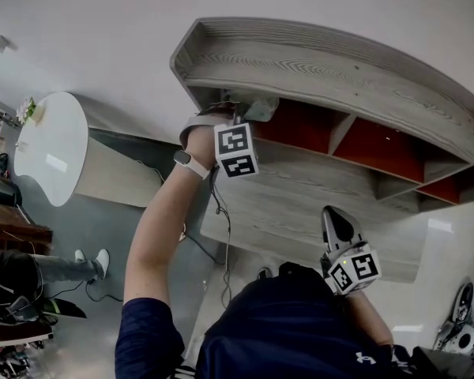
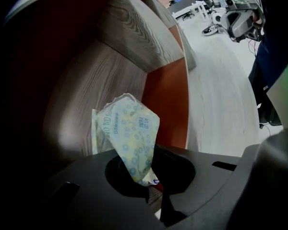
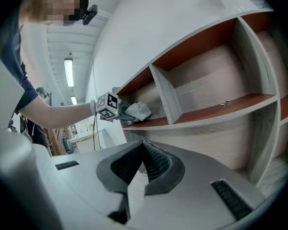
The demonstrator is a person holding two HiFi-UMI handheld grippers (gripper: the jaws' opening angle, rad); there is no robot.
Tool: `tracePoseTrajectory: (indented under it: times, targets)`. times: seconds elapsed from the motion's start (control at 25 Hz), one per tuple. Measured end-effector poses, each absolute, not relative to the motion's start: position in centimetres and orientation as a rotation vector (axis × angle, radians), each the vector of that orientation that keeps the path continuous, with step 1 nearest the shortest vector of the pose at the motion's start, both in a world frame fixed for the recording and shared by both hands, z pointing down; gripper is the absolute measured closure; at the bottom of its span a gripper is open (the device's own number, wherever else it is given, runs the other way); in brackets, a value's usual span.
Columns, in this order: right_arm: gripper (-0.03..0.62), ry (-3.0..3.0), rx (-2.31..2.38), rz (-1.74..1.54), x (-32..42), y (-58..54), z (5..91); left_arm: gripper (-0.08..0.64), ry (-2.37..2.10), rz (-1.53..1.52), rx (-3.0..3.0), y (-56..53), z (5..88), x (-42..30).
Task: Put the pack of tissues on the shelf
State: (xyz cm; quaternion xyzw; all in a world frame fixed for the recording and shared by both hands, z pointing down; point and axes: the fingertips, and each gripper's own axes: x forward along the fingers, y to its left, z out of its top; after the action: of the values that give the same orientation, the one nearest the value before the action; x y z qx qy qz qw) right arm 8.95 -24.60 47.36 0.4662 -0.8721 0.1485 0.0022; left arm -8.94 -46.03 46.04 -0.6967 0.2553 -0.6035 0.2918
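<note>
Left tongs (image 2: 151, 183) tight on tissue pack (image 2: 129, 133) in red-backed wooden shelf (image 2: 134, 37) — right tongs (image 3: 140, 164) together, empty

head: faces shelf (image 1: 324, 73) | left: close inside it | right: farther back

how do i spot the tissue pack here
Find the grey wood shelf unit with red-brown panels. In its end compartment, the left gripper pinches the pack of tissues: a soft, crumpled pale packet with blue ring print, the only thing in there.
</note>
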Motion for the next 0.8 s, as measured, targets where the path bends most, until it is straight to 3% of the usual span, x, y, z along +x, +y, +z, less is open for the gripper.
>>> tracePoseTrajectory:
  times: [0.44, 0.8]
  targets:
    - [0.581, -2.737, 1.469, 0.487, 9.3, -24.2, 47.8, 0.532, 0.749, -1.644, -1.820, -47.7, 47.5, -9.5]
    - [0.581, -2.745, 1.477, 0.513, 9.4, -23.8, 47.9, 0.326, 0.911, -1.512, -1.819, -47.5, 45.2, -9.3]
